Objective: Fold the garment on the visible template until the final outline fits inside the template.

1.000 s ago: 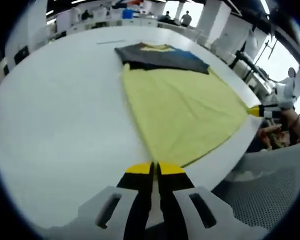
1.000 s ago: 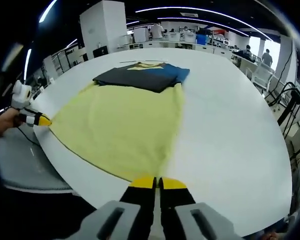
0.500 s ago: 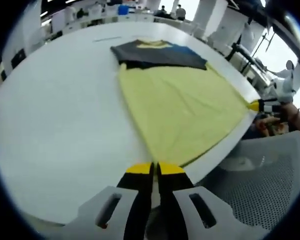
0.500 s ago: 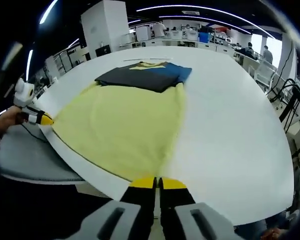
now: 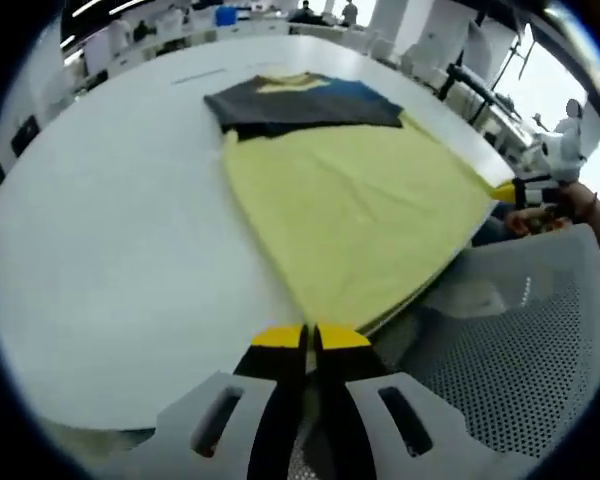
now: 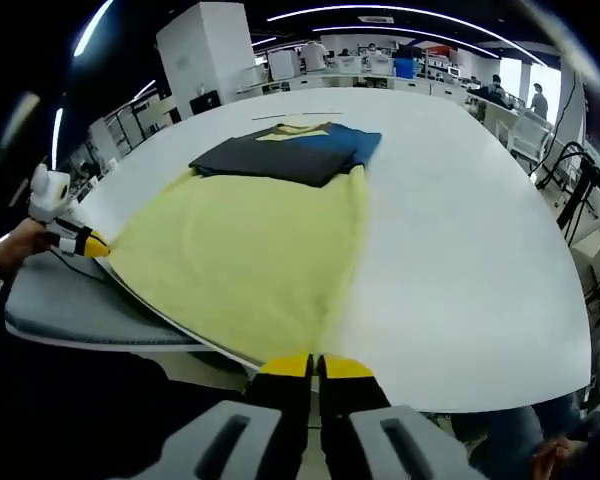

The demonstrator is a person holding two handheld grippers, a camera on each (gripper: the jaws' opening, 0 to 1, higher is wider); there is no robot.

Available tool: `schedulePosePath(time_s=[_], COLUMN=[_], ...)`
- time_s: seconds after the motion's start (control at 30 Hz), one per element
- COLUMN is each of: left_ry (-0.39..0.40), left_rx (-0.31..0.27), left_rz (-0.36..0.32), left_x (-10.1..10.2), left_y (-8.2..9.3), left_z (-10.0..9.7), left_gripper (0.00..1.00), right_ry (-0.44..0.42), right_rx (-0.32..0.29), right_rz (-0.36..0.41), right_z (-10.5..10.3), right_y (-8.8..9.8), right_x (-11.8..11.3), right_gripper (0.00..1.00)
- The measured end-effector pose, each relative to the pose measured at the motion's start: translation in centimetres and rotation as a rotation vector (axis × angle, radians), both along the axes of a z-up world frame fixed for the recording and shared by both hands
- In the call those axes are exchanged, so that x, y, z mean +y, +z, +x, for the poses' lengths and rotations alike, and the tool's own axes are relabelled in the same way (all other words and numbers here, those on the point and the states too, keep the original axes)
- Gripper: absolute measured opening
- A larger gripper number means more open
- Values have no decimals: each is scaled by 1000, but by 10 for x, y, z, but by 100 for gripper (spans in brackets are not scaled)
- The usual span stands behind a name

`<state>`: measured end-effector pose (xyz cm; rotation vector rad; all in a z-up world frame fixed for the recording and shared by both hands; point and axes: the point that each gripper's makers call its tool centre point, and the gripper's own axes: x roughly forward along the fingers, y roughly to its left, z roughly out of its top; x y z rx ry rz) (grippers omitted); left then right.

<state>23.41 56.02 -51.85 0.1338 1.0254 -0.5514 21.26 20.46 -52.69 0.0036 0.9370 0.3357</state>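
Hem corners of the garment (image 5: 350,210) sit clenched in my left tool (image 5: 310,338) and right tool (image 6: 315,367); stretched ahead for folding.

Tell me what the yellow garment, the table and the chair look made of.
Yellow garment: soft matte cloth, probably knit cotton; it drapes and ripples where pulled taut.
Table: smooth white top, likely laminate, with faint sheen.
Chair: grey perforated mesh, probably plastic or fabric.

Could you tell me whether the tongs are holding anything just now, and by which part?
Both hold the yellow garment: the right tongs and the left tongs are each shut on one corner of its near hem, at the table edge.
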Motion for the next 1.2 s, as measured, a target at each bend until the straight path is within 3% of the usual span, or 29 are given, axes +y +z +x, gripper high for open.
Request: schedulePosePath(time_s=[0.27,0.63,1.2], left_ry=[61,105,107], left_rx=[-2,-14,-123], left_rz=[-48,-91,-160], left_x=[3,4,5], left_y=[10,31,91], left_z=[-8,-12,25], left_gripper=[0,0,0], right_ry=[-10,-23,-9], right_rx=[-2,-28,-128], right_rz=[18,28,2], right_z=[-8,-12,17], right_y=[8,36,88], right_x=[3,3,7], right_gripper=[0,0,0])
